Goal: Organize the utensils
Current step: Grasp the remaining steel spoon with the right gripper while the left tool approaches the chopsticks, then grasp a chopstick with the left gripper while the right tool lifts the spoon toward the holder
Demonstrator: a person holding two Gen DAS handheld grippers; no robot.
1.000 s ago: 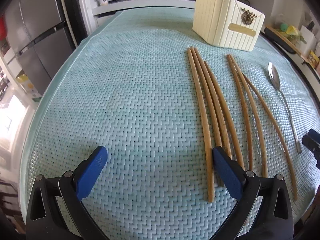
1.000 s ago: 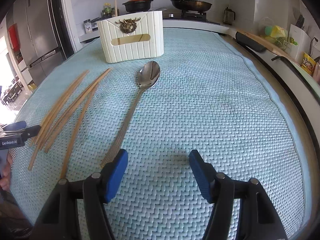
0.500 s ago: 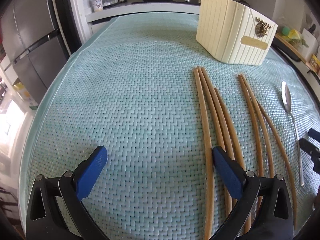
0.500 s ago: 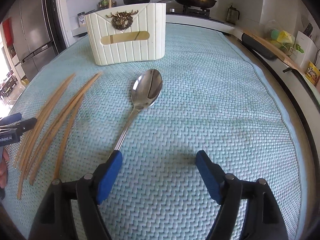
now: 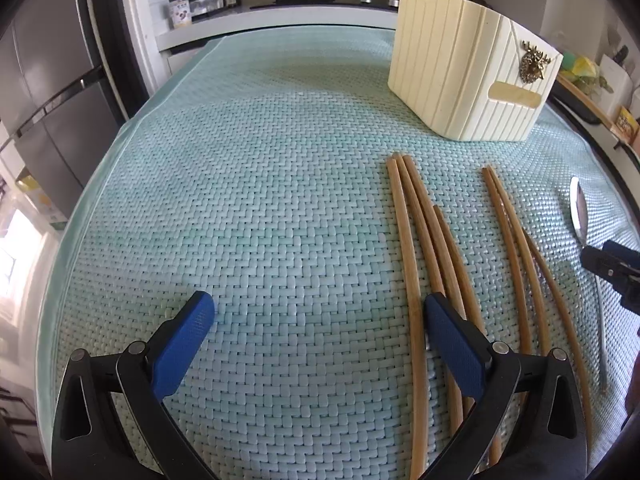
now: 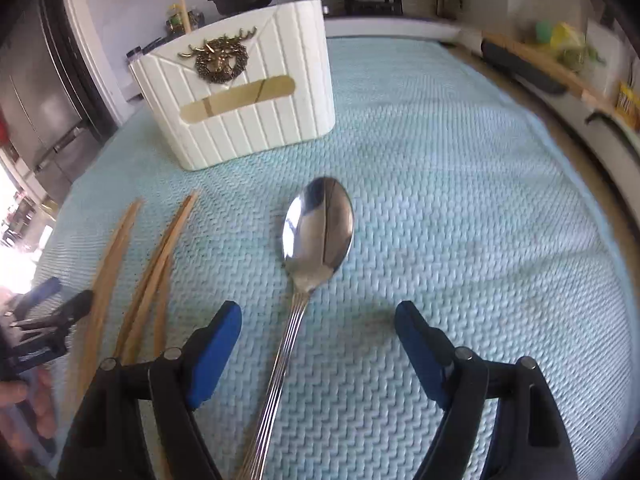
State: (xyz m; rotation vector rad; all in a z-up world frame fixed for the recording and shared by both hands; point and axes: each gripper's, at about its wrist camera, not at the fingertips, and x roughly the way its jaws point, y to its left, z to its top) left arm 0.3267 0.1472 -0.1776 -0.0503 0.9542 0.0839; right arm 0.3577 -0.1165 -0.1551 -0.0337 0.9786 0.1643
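The right tool [image 6: 318,344] hangs low over the tabletop with its blue-padded fingers [image 6: 214,354] spread wide and nothing between the pads but the ribbed handle of the long silver metal spoon [image 6: 316,232], which lies flat on the woven pale-green mat [image 6: 460,220] with its bowl at twelve o'clock from the tool. A second ago that handle lay outside the left pad; now it runs up the gap between them, so the tool has shifted across and come forward, and I judge the spoon to be the piece about to be gripped. The left tool [image 5: 318,344] is likewise released and holds nothing; its right pad sits over the nearer bundle of long tan bamboo chopsticks [image 5: 416,248], which stretch away toward one o'clock, with a second loose set [image 5: 516,248] farther round at two o'clock. This tool too has advanced, since the chopstick tips and the cream ribbed utensil holder with a gilt stag's-head ornament [image 5: 460,80] loom larger than before. The holder stands upright at one o'clock in the left view and eleven o'clock in the right; one stick seems to stand in it already, though the fisheye edge makes that uncertain. Spoon and all the flat chopsticks are not yet stowed.
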